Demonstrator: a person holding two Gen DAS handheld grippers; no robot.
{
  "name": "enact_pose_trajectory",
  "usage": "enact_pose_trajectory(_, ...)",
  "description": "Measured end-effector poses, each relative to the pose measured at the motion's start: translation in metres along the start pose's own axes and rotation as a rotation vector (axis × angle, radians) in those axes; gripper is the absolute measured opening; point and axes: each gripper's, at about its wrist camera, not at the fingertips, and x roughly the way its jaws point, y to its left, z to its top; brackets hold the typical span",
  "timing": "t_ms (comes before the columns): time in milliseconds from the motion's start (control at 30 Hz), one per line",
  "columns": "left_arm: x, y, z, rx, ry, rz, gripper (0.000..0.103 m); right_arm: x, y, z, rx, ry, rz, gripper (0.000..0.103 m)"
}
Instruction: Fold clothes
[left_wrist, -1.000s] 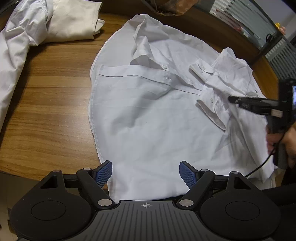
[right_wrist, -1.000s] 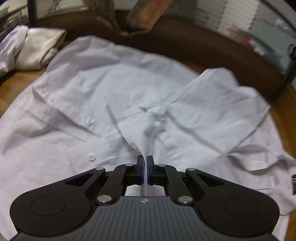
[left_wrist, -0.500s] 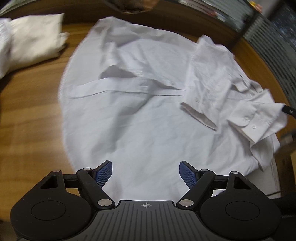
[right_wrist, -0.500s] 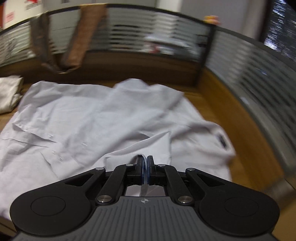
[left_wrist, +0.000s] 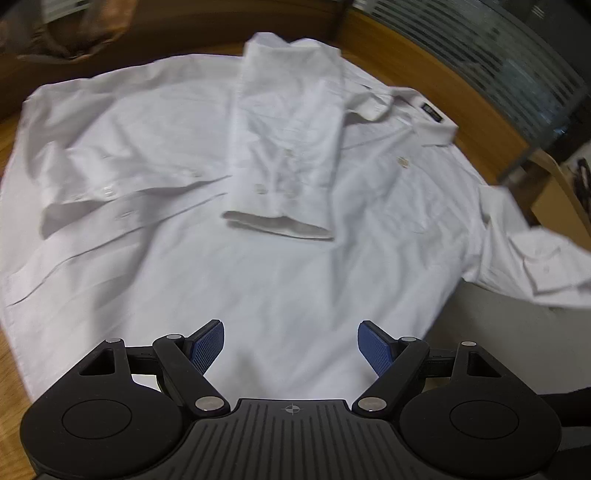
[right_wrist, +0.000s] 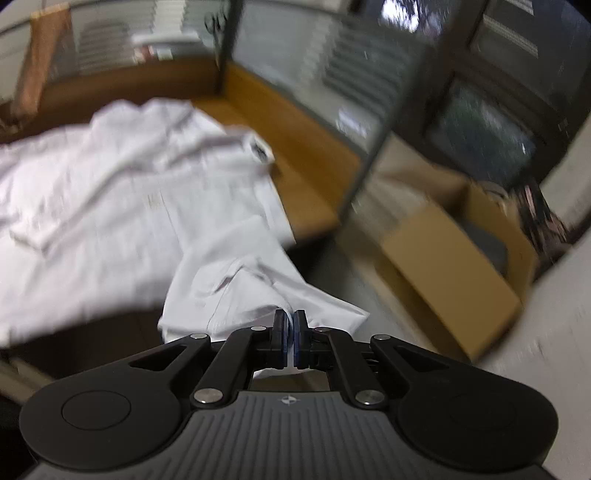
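A white button shirt (left_wrist: 280, 258) lies spread on the wooden table (left_wrist: 424, 66). One sleeve (left_wrist: 288, 147) is folded across its chest, cuff toward me. Over the shirt's near hem hovers my left gripper (left_wrist: 291, 345), open, with nothing between its blue pads. The shirt's other sleeve (left_wrist: 535, 258) stretches off the table's right edge. In the right wrist view my right gripper (right_wrist: 290, 332) is shut on that sleeve's cuff (right_wrist: 236, 295), held in the air beyond the table edge. The shirt body (right_wrist: 110, 221) lies to the left there, blurred.
The collar with a dark label (left_wrist: 430, 110) points to the far right. Curved slatted partitions (left_wrist: 498, 55) ring the table. An open cardboard box (right_wrist: 461, 240) stands on the floor to the right. Brown cloth (left_wrist: 74, 33) hangs at the back left.
My right gripper has pulled the cuff from over the shirt's chest out past the table's right edge, stretching the sleeve. My left gripper slid rightward along the hem; the other clothes have left its view.
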Motion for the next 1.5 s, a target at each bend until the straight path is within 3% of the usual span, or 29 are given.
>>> enact_pose_trajectory(67, 0.004, -0.005, -0.001, 0.016, 0.008, -0.014, 0.081, -0.007, -0.005, -0.016, 0.009, 0.024, -0.014, 0.004)
enact_pose_trajectory(200, 0.008, -0.011, -0.006, 0.022, 0.018, -0.017, 0.081, -0.009, -0.008, -0.025, 0.015, 0.033, -0.01, 0.027)
enact_pose_trajectory(300, 0.006, -0.01, -0.013, 0.012, 0.017, 0.006, 0.081, -0.001, -0.003, -0.012, -0.015, 0.016, 0.016, 0.029)
enact_pose_trajectory(567, -0.011, 0.012, -0.02, -0.16, -0.015, 0.132, 0.081, 0.063, 0.018, 0.07, -0.106, -0.036, 0.16, 0.034)
enact_pose_trajectory(800, -0.019, 0.028, -0.011, -0.341, -0.065, 0.255, 0.081, 0.142, 0.04, 0.162, -0.163, -0.048, 0.319, 0.036)
enact_pose_trajectory(1100, -0.02, 0.048, 0.002, -0.603, -0.184, 0.442, 0.081, 0.241, 0.073, 0.263, -0.182, -0.048, 0.502, 0.036)
enact_pose_trajectory(1300, -0.035, 0.067, 0.001, -0.698, -0.234, 0.586, 0.081, 0.279, 0.104, 0.291, -0.245, -0.001, 0.587, 0.036)
enact_pose_trajectory(1500, -0.04, 0.105, -0.012, -0.74, -0.204, 0.679, 0.078, 0.295, 0.125, 0.294, -0.282, 0.035, 0.605, 0.036)
